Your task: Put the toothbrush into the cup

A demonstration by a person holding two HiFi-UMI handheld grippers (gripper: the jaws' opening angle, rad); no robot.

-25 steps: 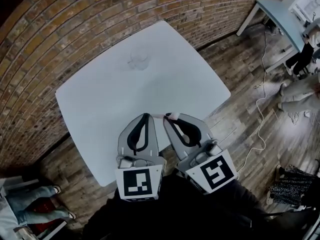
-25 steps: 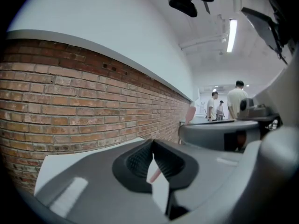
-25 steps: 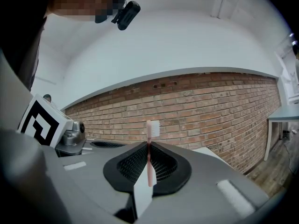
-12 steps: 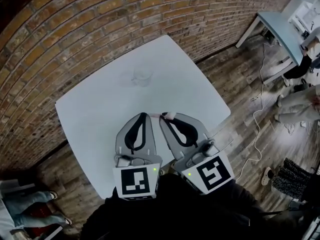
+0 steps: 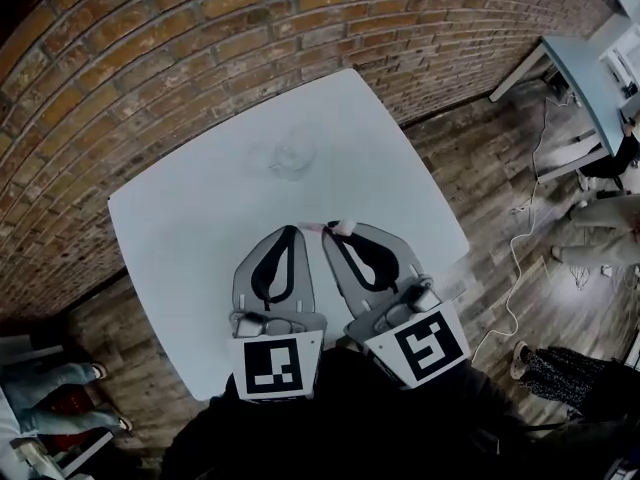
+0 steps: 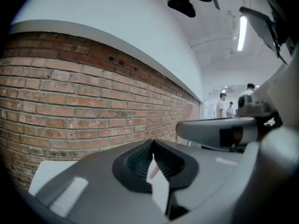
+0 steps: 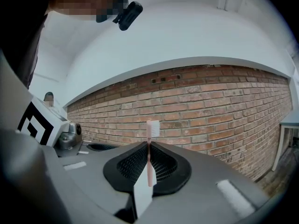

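Two grippers sit side by side over the near half of the white table (image 5: 190,208). Both point away from the person, toward the brick wall (image 5: 150,48), and lie almost flat. Their marker cubes are at the back, close to the person's body.

The right gripper (image 5: 335,230) has its jaws squeezed onto the pink toothbrush (image 5: 344,229). In the right gripper view, the toothbrush (image 7: 150,164) stands straight up between the dark pads. Its white bristle end pokes out above the jaw tips.

The left gripper (image 5: 292,230) is just beside the right one. In the left gripper view its jaws (image 6: 152,146) are closed tip to tip and pinch nothing. A little pink shows low in the slit, but I cannot tell what it is.

The clear cup (image 5: 293,158) stands upright on the table, farther out toward the wall. It is well apart from both grippers and the toothbrush.
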